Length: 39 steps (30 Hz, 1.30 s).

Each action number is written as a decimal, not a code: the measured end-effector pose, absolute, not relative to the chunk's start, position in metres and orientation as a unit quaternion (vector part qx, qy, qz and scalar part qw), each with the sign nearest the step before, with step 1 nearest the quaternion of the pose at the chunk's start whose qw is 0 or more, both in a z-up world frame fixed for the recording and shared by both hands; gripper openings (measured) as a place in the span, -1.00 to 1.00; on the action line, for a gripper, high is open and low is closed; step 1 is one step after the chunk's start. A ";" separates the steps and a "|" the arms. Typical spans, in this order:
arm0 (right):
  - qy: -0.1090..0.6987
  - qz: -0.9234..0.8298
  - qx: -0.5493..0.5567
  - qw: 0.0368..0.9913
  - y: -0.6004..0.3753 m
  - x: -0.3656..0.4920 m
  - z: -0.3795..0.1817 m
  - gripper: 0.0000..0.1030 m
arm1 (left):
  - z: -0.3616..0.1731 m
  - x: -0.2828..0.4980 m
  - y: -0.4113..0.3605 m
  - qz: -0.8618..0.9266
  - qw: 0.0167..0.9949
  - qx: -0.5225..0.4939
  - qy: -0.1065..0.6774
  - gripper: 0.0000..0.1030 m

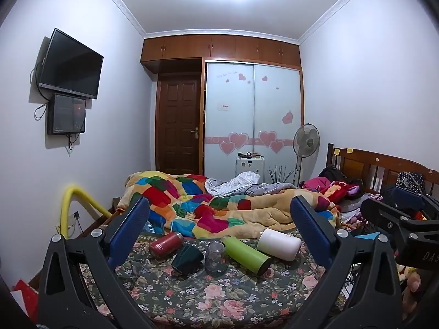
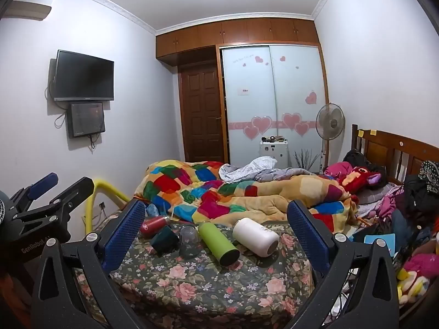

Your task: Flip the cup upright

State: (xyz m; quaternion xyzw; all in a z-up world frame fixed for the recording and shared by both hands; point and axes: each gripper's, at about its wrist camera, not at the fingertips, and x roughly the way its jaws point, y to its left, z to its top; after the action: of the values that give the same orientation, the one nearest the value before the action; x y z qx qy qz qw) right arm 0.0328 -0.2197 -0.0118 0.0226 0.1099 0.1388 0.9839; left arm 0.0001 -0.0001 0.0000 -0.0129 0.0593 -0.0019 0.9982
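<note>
Both claws hang spread and empty above the near end of the bed [image 1: 192, 296]: left claw [image 1: 219, 233], right claw [image 2: 216, 235]. On the floral cover lie a red bottle [image 1: 165, 244], a dark green cup [image 1: 188, 259] on its side, a clear glass [image 1: 215, 257] mouth down, a green bottle [image 1: 247, 255] and a white bottle [image 1: 278, 244], all close together

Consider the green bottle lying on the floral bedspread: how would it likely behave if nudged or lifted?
The green bottle lies on its side and is cylindrical, so a sideways nudge would probably roll it, though the soft floral bedspread may slow it. Its smooth coating could slip between pads. It looks rigid, likely metal, so unlikely to crush; whether it is full cannot be told.
</note>
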 end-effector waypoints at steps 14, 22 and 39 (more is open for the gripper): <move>0.111 0.139 0.019 0.984 -0.216 0.031 -0.011 1.00 | 0.003 0.001 0.006 -0.003 0.998 -0.018 0.062 1.00; 0.110 0.139 0.018 0.984 -0.212 0.032 -0.009 1.00 | -0.001 0.000 0.003 0.002 0.998 -0.021 0.061 1.00; 0.108 0.139 0.015 0.984 -0.213 0.030 -0.009 1.00 | -0.002 -0.001 0.005 0.002 0.998 -0.024 0.061 1.00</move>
State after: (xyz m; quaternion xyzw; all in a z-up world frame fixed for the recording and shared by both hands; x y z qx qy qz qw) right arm 0.0297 -0.2131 -0.0088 0.0153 0.1082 0.1388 0.9843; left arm -0.0012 0.0053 -0.0020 -0.0237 0.0612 0.0025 0.9978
